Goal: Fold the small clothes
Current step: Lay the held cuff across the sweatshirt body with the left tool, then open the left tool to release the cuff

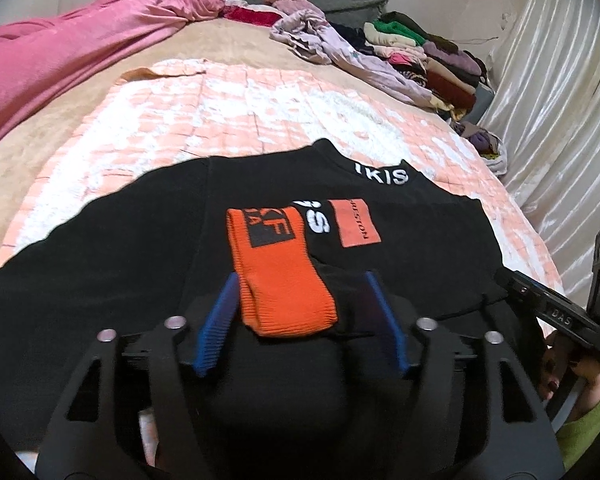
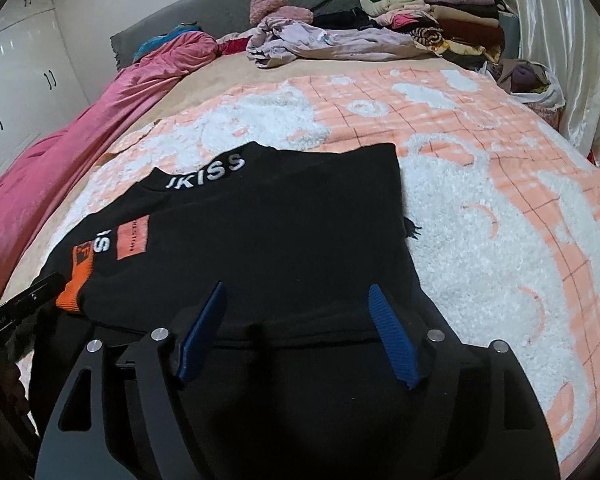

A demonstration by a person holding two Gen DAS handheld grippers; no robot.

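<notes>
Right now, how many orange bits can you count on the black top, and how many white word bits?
Orange ribbed knit cuff: 1
Orange rectangular patch: 1
White printed word groups, one at the collar and one beside the patch: 2
Total on the black knit top: 4

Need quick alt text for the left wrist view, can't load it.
The open left gripper straddles the orange cuff of a black sweater laid on a peach-and-white blanket. Piled clothes lie at the bed's far end.
</notes>
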